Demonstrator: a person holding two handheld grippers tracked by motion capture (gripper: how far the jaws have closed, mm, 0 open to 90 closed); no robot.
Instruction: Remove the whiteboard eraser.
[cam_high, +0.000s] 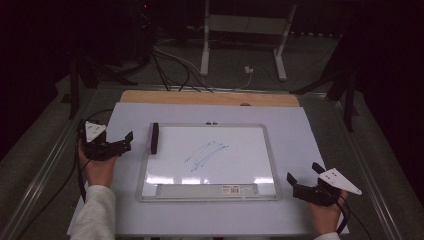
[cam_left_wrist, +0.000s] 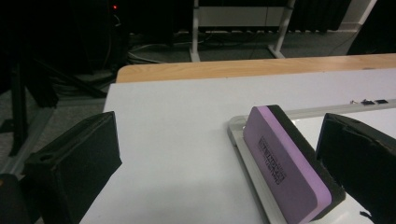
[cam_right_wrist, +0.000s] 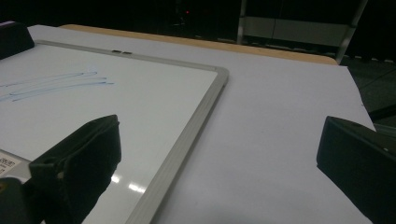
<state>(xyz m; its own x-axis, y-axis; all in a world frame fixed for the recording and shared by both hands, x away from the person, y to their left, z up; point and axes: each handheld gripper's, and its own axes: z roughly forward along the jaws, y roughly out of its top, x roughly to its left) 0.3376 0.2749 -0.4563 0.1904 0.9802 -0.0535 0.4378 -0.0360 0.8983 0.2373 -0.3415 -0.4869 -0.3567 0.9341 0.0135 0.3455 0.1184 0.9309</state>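
While nobody's told me the job, it looks to me like wiping those blue scribbles (cam_high: 206, 154) off the whiteboard (cam_high: 270, 165), so I'm reading it that way. The eraser (cam_high: 153, 138) sits on the board's top-left corner, purple side facing out toward the left, its long axis running away from the person, roughly along the board's left frame. The left gripper (cam_high: 124, 140) is just beside it, off the board's left edge, and the eraser lies forward and to the right of its jaws. In the left gripper view the eraser (cam_left_wrist: 286, 163) sits just inside the right-hand jaw, with white surface (cam_left_wrist: 177, 140) showing across the rest of the gap. Those jaws are spread wide, holding nothing, and I can't tell if the right-hand jaw is actually touching the eraser. The right gripper (cam_high: 304, 179) is well apart, down by the board's bottom-right corner, jaws also wide and empty, straddling the board's right frame in its own view. So the left hand's clearly nearer; I'd guess it needs to shift right so the jaws straddle the eraser's narrow width.
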